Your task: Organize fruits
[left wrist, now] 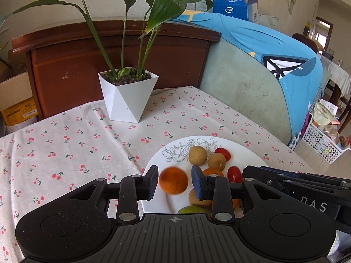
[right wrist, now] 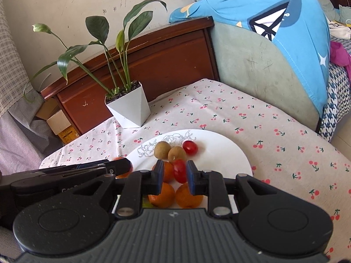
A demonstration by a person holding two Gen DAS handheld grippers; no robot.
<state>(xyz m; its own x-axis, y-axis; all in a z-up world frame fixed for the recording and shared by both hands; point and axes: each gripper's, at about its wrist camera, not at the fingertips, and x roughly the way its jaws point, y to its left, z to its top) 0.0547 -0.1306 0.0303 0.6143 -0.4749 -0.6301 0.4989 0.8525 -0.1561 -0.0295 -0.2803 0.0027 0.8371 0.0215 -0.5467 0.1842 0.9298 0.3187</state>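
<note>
A white plate (left wrist: 241,151) (right wrist: 219,151) on the cherry-print cloth holds two brown longans (left wrist: 197,155) (right wrist: 162,150), cherry tomatoes (left wrist: 222,153) (right wrist: 190,147), small oranges (right wrist: 162,195) and a green fruit (left wrist: 193,210). My left gripper (left wrist: 174,182) (right wrist: 122,166) hangs over the plate's left side. A blurred orange (left wrist: 173,180) sits between its pads with a gap on each side. My right gripper (right wrist: 175,175) (left wrist: 246,172) is over the fruit pile. A red tomato (right wrist: 179,171) (left wrist: 234,174) stands between its pads, clear of the left one.
A white angular pot (left wrist: 127,96) (right wrist: 129,107) with a tall leafy plant stands at the table's back. Behind it is a wooden headboard (left wrist: 65,65). A grey cushion draped in blue cloth (left wrist: 252,87) borders the right. A dotted basket (left wrist: 322,144) sits on the floor at right.
</note>
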